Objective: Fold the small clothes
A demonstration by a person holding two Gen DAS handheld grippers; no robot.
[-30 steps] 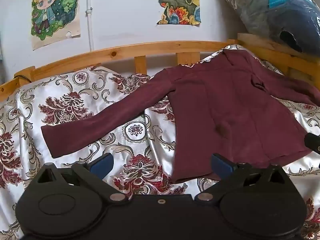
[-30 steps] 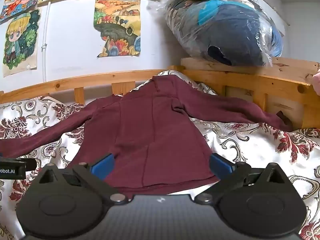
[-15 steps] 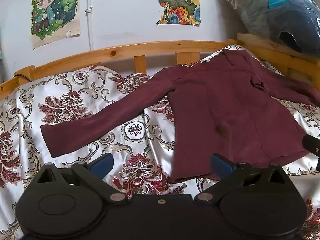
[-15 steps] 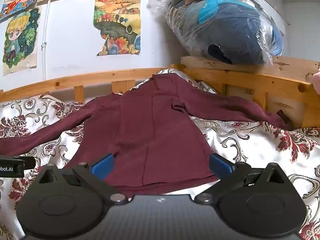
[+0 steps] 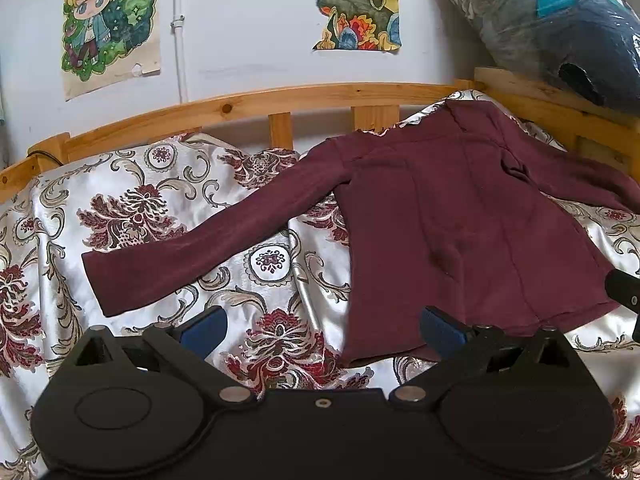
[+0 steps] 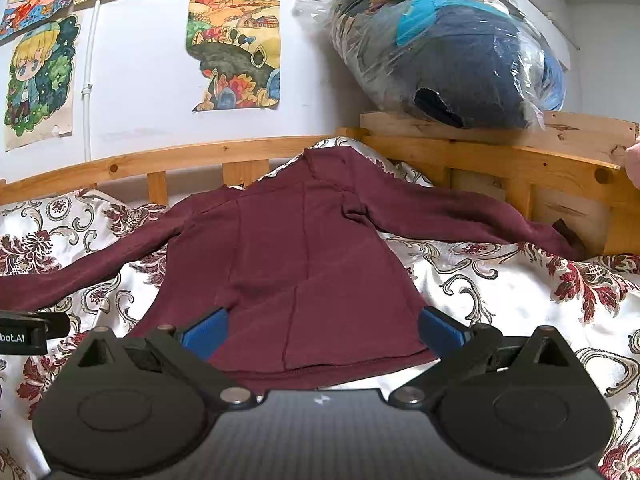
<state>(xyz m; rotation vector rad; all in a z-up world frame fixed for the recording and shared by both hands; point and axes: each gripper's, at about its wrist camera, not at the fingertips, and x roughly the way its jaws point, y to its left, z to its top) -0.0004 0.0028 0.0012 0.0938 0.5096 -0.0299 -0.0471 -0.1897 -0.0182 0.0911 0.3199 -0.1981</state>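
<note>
**Maroon top laid flat, no fold yet made**

Spread face-down or face-up (cannot tell which) across the floral bedspread (image 5: pixel 160 208): one maroon long-sleeved top (image 5: pixel 460 232), collar toward the wooden bed rail (image 5: pixel 248 104), hem nearest the cameras. Both sleeves flung wide, the left sleeve (image 5: pixel 192 256) stretched out over the pattern, the right sleeve (image 6: pixel 460 216) reaching to the corner by the wooden headboard (image 6: pixel 500 160). Body smooth, a few slight creases only, no edge turned over.

Poised just short of the hem's left corner, the left gripper (image 5: pixel 322 326), blue pads wide apart and clamped on nothing. Hovering low over the middle of the hem, the right gripper (image 6: pixel 320 330), likewise spread and empty, cloth showing between its pads.

Judged from the layout: flattening apparently done, folding itself entirely ahead. Sleeves to bring in, sides to turn over, body to double up. Above the headboard, a plastic-wrapped bundle (image 6: pixel 452 60); on the wall, children's drawings (image 5: pixel 108 24).
</note>
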